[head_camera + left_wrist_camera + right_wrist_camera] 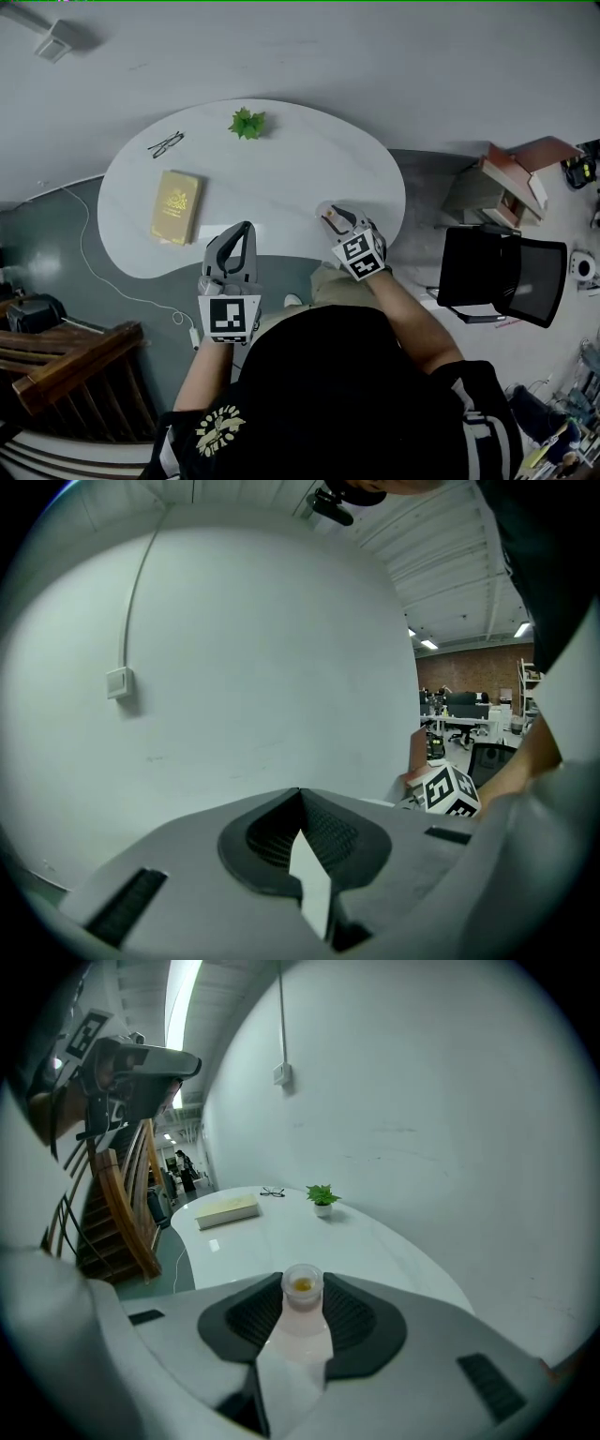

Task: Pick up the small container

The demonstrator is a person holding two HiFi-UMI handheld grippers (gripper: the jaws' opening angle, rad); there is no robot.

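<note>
Right, I had the right gripper (336, 217) with its fingers clamped on the small container (302, 1286). It was gripped below the rim so it sat upright with the yellowish contents inside, at the desk's (291, 178) near edge. The left gripper (246, 231) hung beside it, fingers pressed together on nothing, held clear since one grip sufficed. Whether the container had cleared the desk, I couldn't tell.
</note>
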